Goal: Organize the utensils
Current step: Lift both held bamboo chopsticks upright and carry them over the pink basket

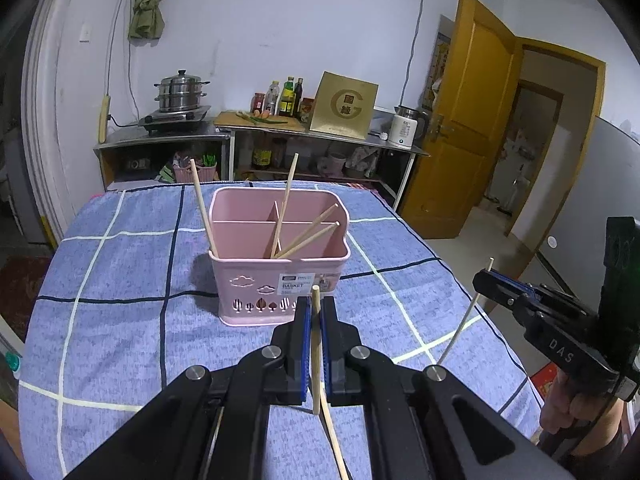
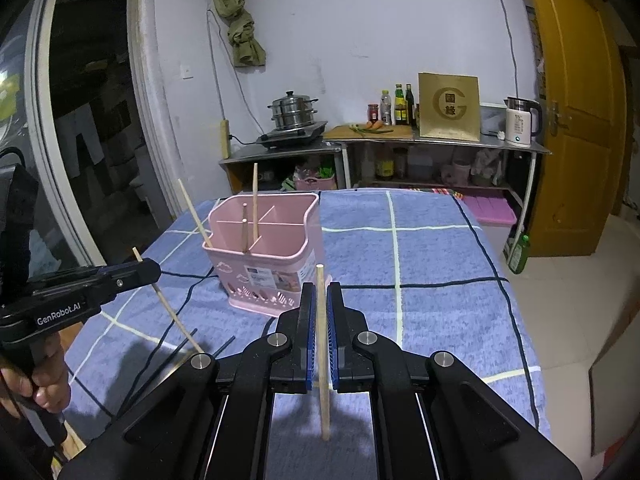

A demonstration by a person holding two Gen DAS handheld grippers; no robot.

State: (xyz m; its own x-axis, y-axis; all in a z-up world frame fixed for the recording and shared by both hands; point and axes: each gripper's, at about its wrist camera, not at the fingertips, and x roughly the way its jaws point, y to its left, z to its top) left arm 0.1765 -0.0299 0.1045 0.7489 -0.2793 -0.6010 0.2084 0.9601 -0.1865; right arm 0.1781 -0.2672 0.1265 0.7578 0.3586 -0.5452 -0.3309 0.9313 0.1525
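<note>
A pink divided basket [image 1: 248, 280] [image 2: 256, 268] stands upright on the blue checked tablecloth [image 1: 120, 280], with several wooden chopsticks [image 1: 286, 200] leaning inside it. My left gripper [image 1: 316, 302] hovers just in front of the basket, shut on one upright wooden chopstick [image 1: 316, 352]. My right gripper [image 2: 321, 288] is to the right of the basket and shut on another upright chopstick [image 2: 323, 360]. Each gripper shows in the other's view with its stick: the right gripper [image 1: 482, 278] at the right edge, the left gripper [image 2: 154, 268] at the left.
Two thin dark sticks [image 2: 180, 350] lie on the cloth near the left gripper, and a pale stick [image 1: 334, 440] lies below it. Behind the table stands a metal counter [image 1: 264, 130] with a steamer pot, bottles and a kettle. A yellow door [image 2: 568, 120] and a green bottle [image 2: 519, 254] are on the right.
</note>
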